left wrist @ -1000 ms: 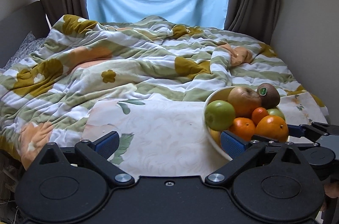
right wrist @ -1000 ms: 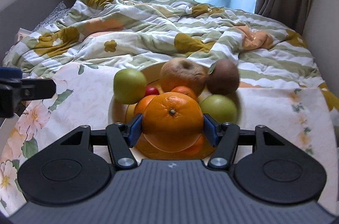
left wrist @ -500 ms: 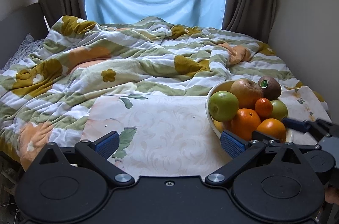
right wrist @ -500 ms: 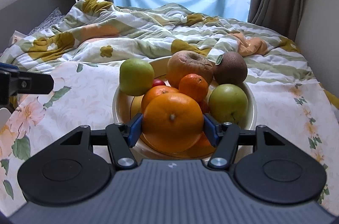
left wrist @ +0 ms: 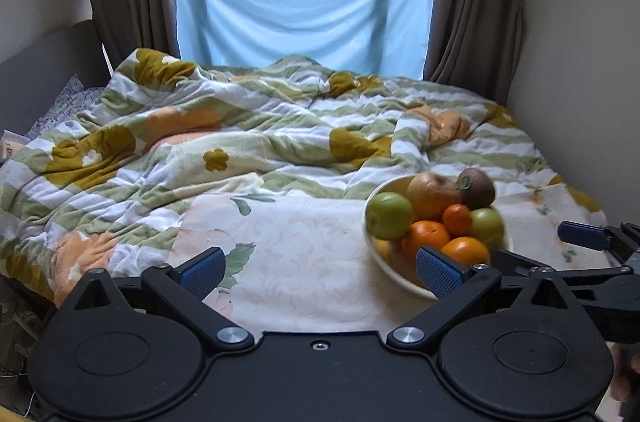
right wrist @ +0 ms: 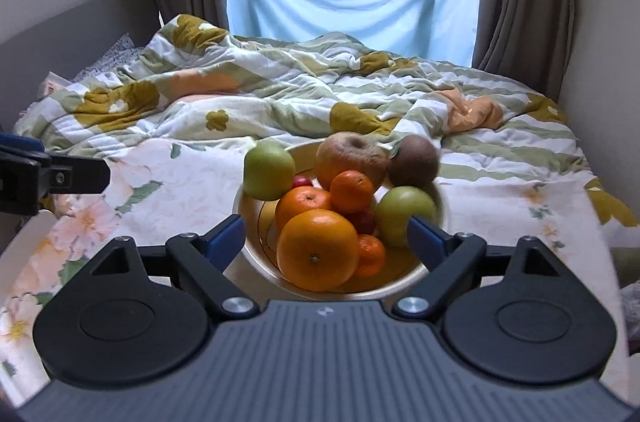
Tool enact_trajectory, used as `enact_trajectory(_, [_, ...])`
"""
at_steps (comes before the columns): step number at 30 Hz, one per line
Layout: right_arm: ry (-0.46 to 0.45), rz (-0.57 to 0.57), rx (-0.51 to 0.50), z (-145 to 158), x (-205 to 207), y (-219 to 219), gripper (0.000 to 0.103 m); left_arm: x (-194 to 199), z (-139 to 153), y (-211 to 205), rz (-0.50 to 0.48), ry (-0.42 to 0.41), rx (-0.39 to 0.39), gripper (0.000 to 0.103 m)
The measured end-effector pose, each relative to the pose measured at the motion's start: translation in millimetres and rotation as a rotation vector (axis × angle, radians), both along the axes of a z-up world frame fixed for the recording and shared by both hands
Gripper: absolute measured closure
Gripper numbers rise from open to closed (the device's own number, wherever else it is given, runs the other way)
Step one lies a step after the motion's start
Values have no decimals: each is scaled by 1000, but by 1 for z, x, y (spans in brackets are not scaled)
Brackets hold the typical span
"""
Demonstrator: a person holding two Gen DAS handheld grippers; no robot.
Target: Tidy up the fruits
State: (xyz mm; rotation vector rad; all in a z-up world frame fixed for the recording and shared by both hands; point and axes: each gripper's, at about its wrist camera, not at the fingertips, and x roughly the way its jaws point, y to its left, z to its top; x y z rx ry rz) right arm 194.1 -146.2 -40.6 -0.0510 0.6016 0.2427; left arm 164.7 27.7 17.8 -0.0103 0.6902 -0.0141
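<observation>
Orange, large and round (right wrist: 317,249), sits at the near rim of a cream bowl (right wrist: 400,282); its stem dimple faces the right wrist camera, slightly low. No clear long axis — near spherical.

Bowl contents, right wrist view, clock positions from bowl centre:
- green apple (right wrist: 269,169) at 10 o'clock, on the rim
- brownish wrinkled apple (right wrist: 352,158) at 12, dimple up
- kiwi (right wrist: 413,161) at 1, blurred
- second green apple (right wrist: 405,216) at 3
- small mandarin (right wrist: 351,191) at centre, medium orange (right wrist: 303,202) just left of it
- red fruit showing in the gaps, too hidden to name

Right gripper (right wrist: 326,236): jaws spread wide and opening, pads clear of the large orange on both sides; orange lies between them, resting in the bowl.

Left gripper (left wrist: 320,268): jaws spread, nothing between them but floral cloth (left wrist: 304,254). Bowl at its 2 o'clock.

Bowl stands on the floral cloth laid over the bed; rumpled striped duvet (left wrist: 240,142) beyond, blue sheet (left wrist: 304,10) over the window at 12.
</observation>
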Motion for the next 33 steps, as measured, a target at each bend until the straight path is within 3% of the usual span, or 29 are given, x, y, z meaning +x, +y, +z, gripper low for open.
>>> enact_trajectory(9, [13,-22,3,57,-47,-44,0,-43,35,-22,12,-62,8,0])
enact_trajectory(17, [22,-77,10,89,-91,-71,0,-80,51,-40,1,-97,27,0])
enact_trajectory(33, [113,-160,-37,75,-145,-90,0,-124,40,-51,-5,-71,36,0])
